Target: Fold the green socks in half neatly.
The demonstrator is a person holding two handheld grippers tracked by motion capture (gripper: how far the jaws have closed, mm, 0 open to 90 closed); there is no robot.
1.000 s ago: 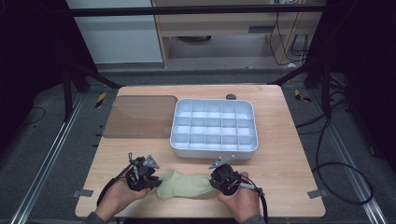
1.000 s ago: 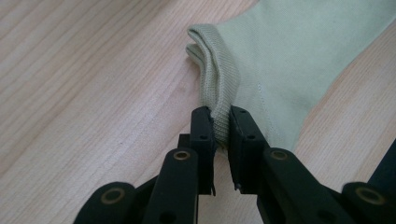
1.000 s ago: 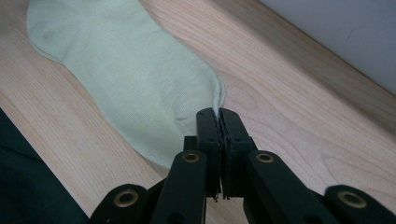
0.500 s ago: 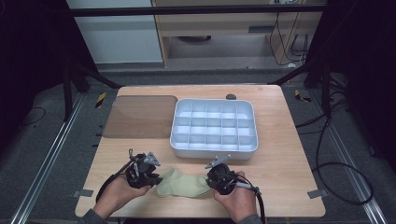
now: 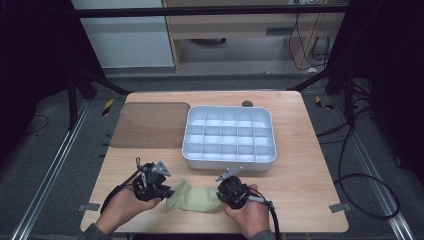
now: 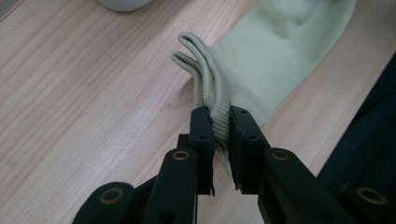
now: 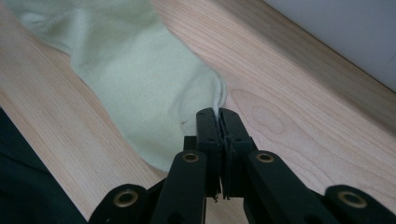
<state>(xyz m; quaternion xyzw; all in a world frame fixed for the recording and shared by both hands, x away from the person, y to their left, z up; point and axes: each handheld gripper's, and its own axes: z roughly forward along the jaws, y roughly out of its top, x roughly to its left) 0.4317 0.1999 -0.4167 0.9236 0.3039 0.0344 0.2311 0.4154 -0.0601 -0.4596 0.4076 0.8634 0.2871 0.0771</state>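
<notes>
The pale green sock [image 5: 192, 197] lies flat on the table [image 5: 300, 185] at its near edge, at 7 o'clock from the white tray [image 5: 228, 136]. The left gripper [image 5: 160, 189] pinches its ribbed cuff [image 6: 215, 93], jaws closed on it. The right gripper [image 5: 224, 192] clamps the toe edge, jaws nearly touching.

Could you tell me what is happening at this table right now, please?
A person is working a pale green sock with a hand-held gripper in each hand, at the near edge of the wooden table. The left gripper is clamped on the sock's ribbed cuff, and the right gripper is pinched shut on the edge of its other end. The sock lies flat between them. Behind it stands a white compartment tray, and a brown mat lies to its left.
</notes>
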